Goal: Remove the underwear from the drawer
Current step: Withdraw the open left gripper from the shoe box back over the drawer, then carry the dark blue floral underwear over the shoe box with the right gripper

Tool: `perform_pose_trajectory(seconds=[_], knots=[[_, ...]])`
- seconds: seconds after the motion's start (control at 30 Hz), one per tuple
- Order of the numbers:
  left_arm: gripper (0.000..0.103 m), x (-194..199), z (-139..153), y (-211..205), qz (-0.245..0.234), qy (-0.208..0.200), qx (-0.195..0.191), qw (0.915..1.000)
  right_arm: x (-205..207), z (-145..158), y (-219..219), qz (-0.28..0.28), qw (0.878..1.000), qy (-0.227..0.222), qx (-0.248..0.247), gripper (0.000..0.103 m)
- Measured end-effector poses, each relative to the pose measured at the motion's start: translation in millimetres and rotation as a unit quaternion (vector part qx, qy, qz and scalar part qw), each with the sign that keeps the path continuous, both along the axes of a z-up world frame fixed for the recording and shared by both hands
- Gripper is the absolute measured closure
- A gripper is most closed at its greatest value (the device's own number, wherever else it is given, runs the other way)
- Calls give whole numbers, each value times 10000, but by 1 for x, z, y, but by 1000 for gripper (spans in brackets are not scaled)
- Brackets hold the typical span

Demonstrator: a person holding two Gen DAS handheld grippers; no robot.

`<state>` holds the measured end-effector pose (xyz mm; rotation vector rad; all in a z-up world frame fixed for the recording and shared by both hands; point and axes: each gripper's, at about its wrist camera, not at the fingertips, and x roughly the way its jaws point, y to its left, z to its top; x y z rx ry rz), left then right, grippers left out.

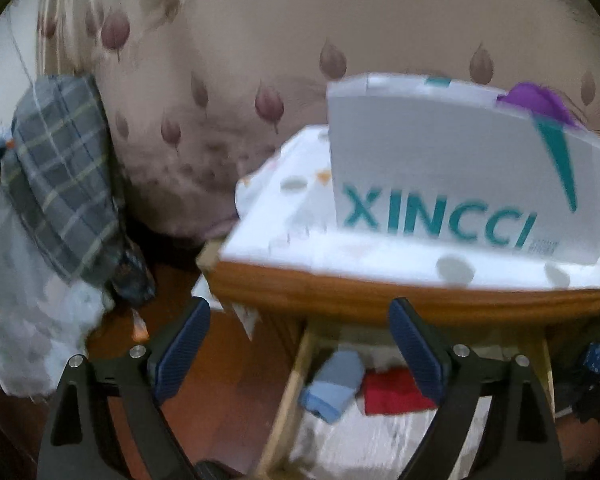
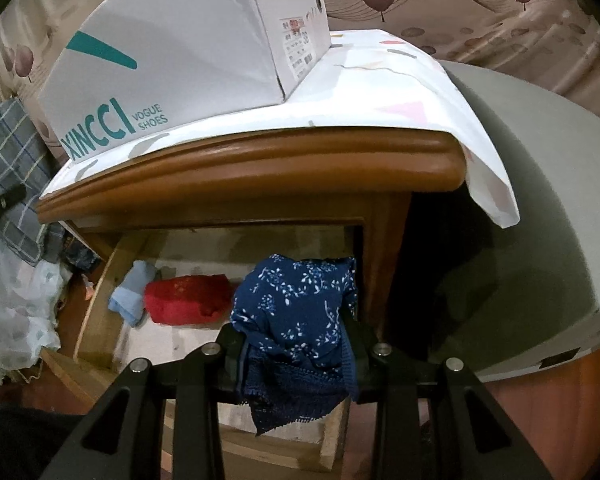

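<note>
The wooden drawer [image 2: 100, 292] of the nightstand stands pulled open. My right gripper [image 2: 296, 340] is shut on dark blue floral underwear [image 2: 296, 304] and holds it above the drawer's right side. Red underwear [image 2: 188, 298] and a light blue piece [image 2: 130, 300] lie inside the drawer. In the left wrist view my left gripper [image 1: 300, 344] is open and empty, in front of the nightstand above the drawer [image 1: 288, 400], with the light blue piece [image 1: 334, 384] and red piece [image 1: 392, 394] below it.
A white XINCCI shoe box [image 1: 460, 172] with a purple item [image 1: 536, 100] in it stands on the cloth-covered nightstand top [image 2: 260, 164]. A plaid cloth [image 1: 64, 168] hangs at the left. A grey mattress [image 2: 540, 208] lies to the right.
</note>
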<state>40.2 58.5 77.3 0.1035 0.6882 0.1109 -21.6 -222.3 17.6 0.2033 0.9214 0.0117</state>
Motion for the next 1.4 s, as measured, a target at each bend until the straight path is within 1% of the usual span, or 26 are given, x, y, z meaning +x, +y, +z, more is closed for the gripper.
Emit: perform_pose_trajectory(seconds=[0.07,0.13,0.23,0.33,0.47,0.53,0.67,0.73,0.87,0.93,1.0,1.13,1.2,1.3,1.4], knots=[[14,-1,-13,1,-11,51,92,9999,0,-1,-2,-50,10000,-28,54,68],[14,1,-21,1,-82,202,201,9996,1,-1,-4,-104,9999,-41,119,68],[14,0,-24,6,-108,176,64,9998,2,-3,-4,-168,9998,-7,75,68],[14,4,-29,11,-98,393,-50,9992,4,-6,-2,-200,9997,36,145,68],[14,7,-34,13,-120,577,-248,9980,5,-8,3,-180,9998,53,6,68],[14,7,-33,12,-195,596,-372,9973,5,-8,5,-167,9998,42,-23,68],[14,7,-28,9,-209,519,-316,9979,0,-4,12,-23,9997,-96,-214,68],[14,5,-24,10,-251,475,-414,9977,-2,1,16,51,9993,-170,-338,68],[14,6,-20,16,-174,467,-459,9977,-4,24,16,52,9987,-311,-409,68],[14,6,-19,21,-104,498,-520,9973,-5,43,14,32,9986,-410,-336,68],[14,7,-18,27,-28,549,-608,9966,-6,60,13,14,9979,-510,-393,68],[14,9,-17,41,207,598,-806,9947,-6,104,13,43,9962,-704,-516,68],[14,9,-16,49,315,596,-897,9937,-4,131,13,88,9955,-822,-461,68],[14,9,-14,56,466,569,-875,9934,3,166,14,125,9940,-964,-507,68],[14,9,-12,62,617,542,-744,9938,17,199,21,221,9924,-1061,-590,68]])
